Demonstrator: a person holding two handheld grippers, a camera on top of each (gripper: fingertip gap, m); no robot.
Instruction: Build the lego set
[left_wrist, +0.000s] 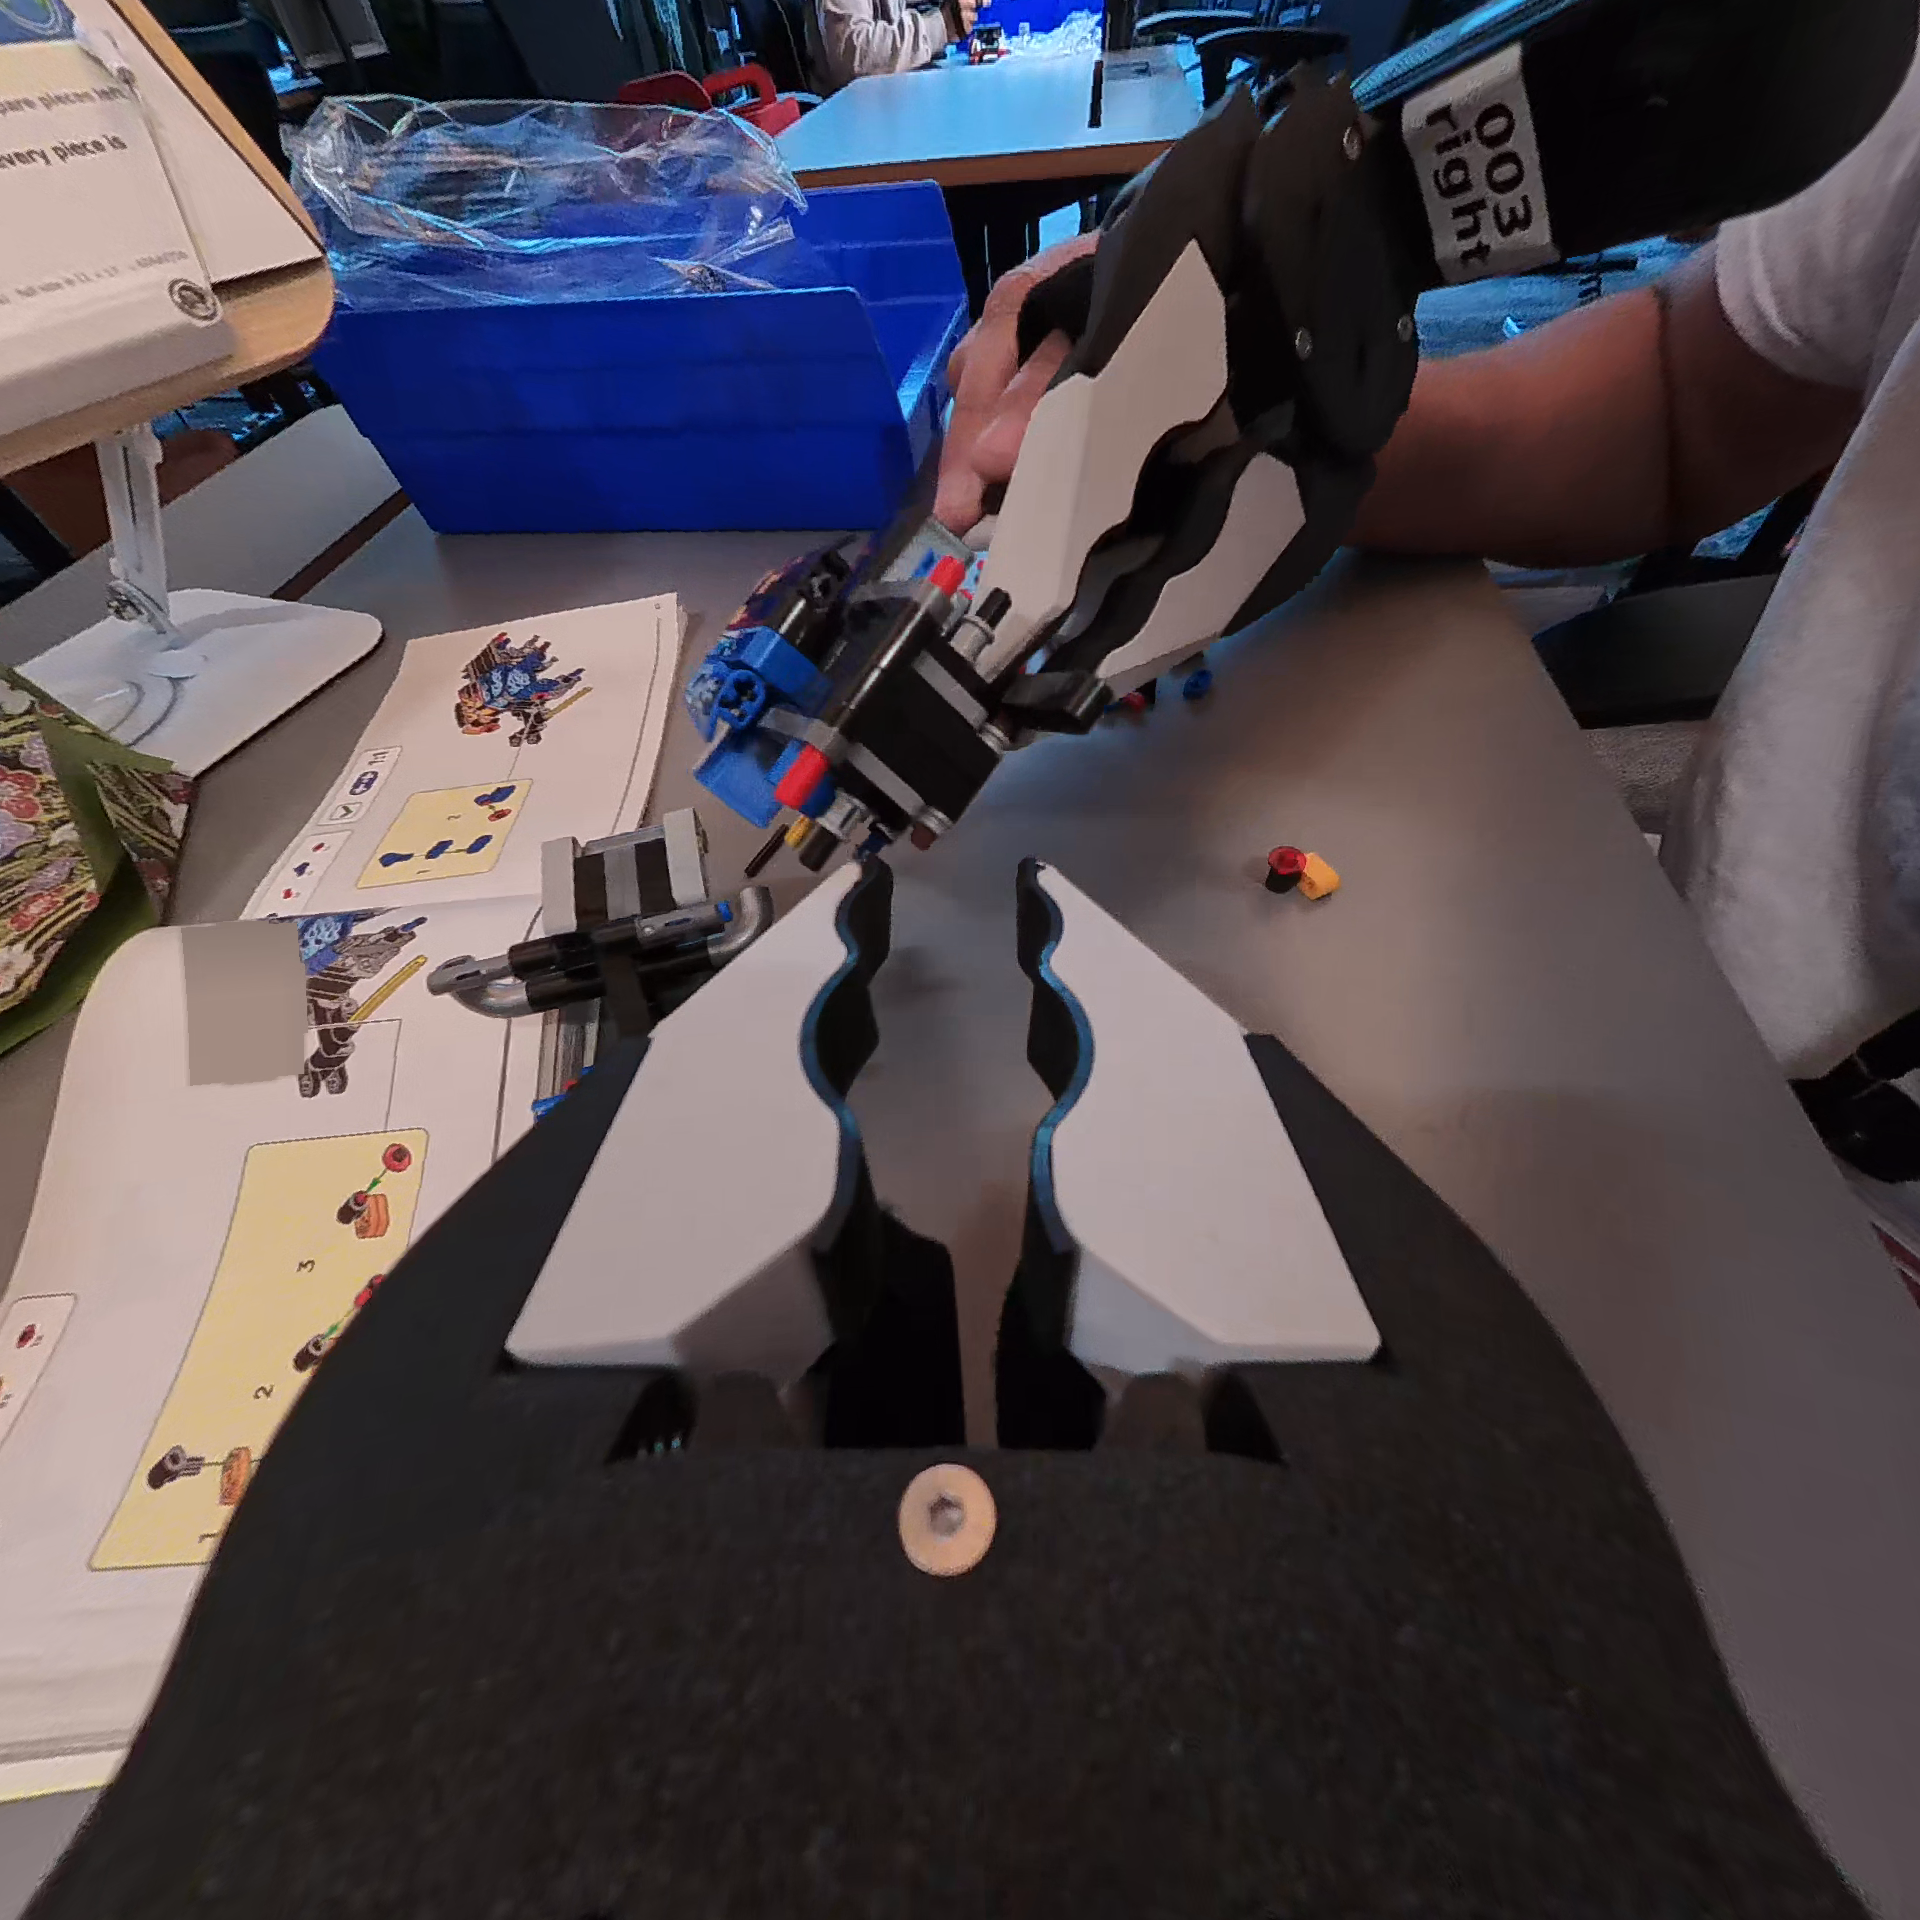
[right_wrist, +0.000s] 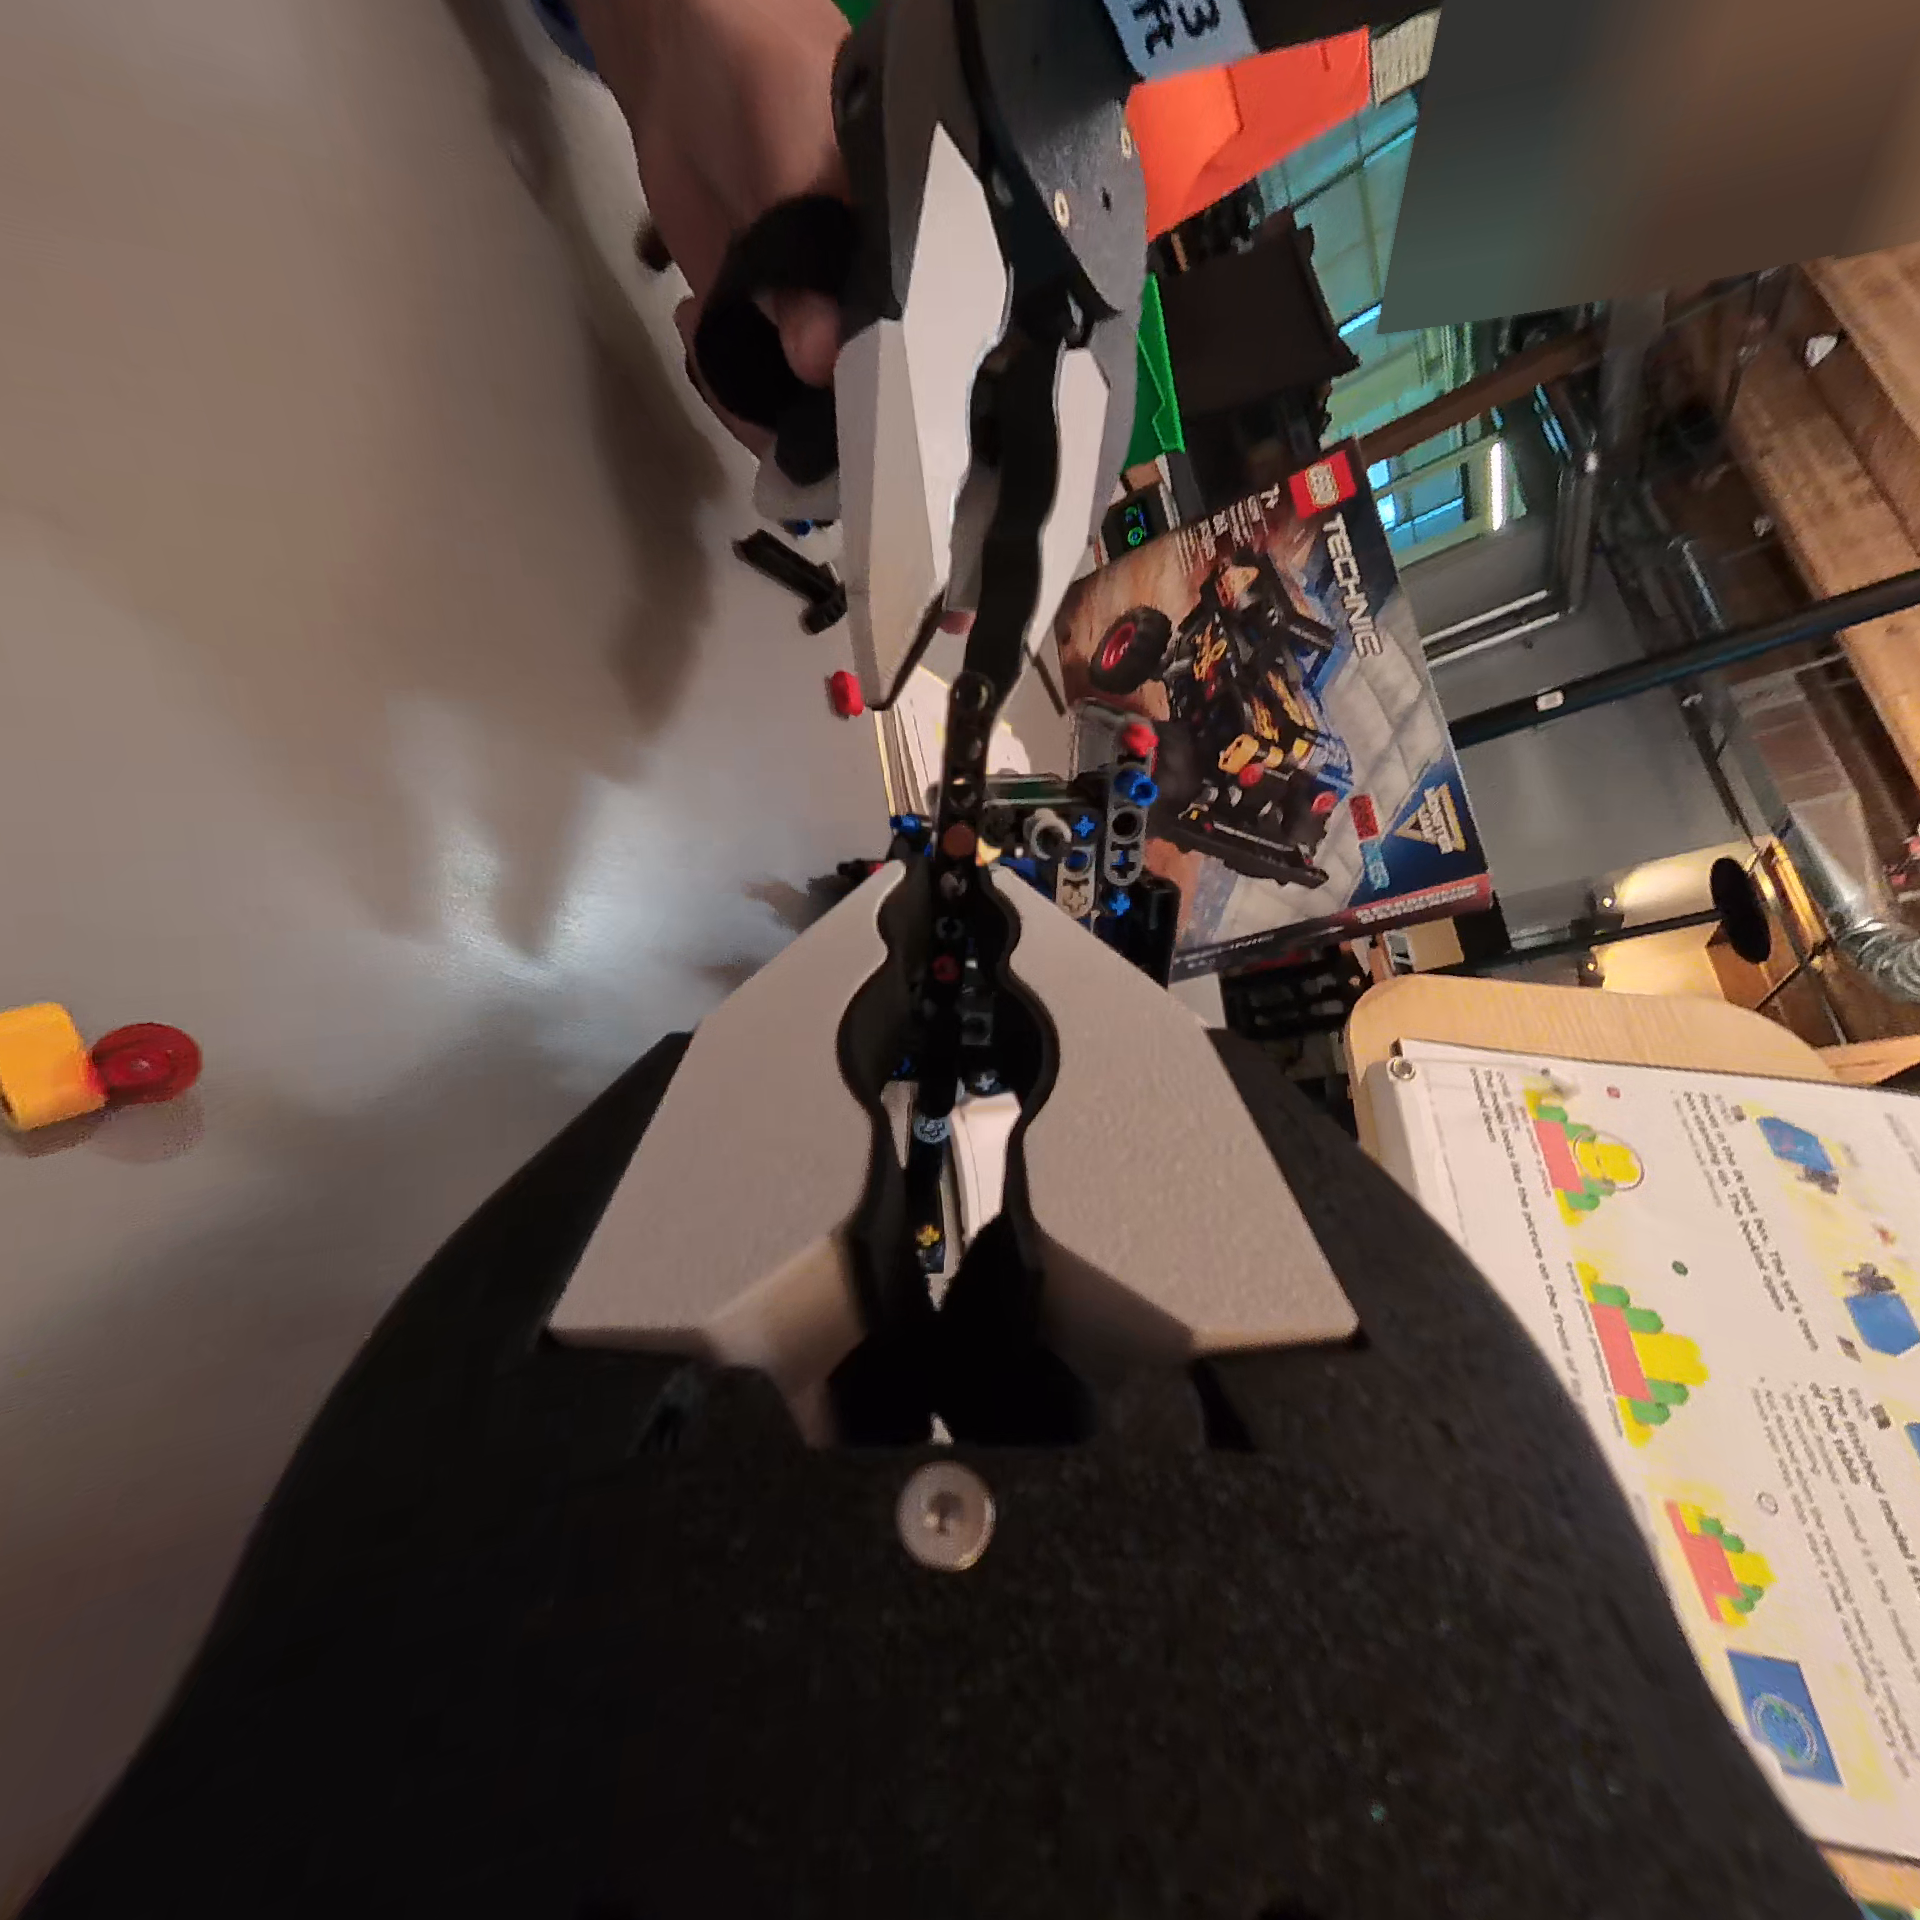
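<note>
Lego assembly (left_wrist: 852, 717), blue/black/grey with red pins, is up off the grey table (left_wrist: 1299, 1039), tilted, clamped at its upper end in the right gripper (left_wrist: 1049, 665). Right wrist view confirms: fingers closed onto a thin black beam of the build (right_wrist: 961, 831) running lengthwise between them, gap only as wide as the part. Left gripper (left_wrist: 951, 868) sits just below the assembly's lower end, fingers apart, nothing between them, only table showing through the gap; left fingertip is right at the build's bottom pins, can't tell if touching. A second, smaller sub-assembly (left_wrist: 623, 914), grey and black with curved grey ends, lies on the open instruction booklet (left_wrist: 312, 1195), just left of the left gripper. Loose red, black and yellow piece (left_wrist: 1299, 871) on bare table to the right, well apart from both grippers; same piece shows in the right wrist view (right_wrist: 83, 1065). A few small loose bits (left_wrist: 1195, 684) lie on the table behind the right gripper. Blue bin (left_wrist: 644, 416) with a clear plastic bag (left_wrist: 540, 177) in it stands behind the booklet. White stand (left_wrist: 197, 644) at the left carries a printed sheet (left_wrist: 94, 208). Set box (right_wrist: 1278, 727) stands upright beyond the build in the right wrist view.
</note>
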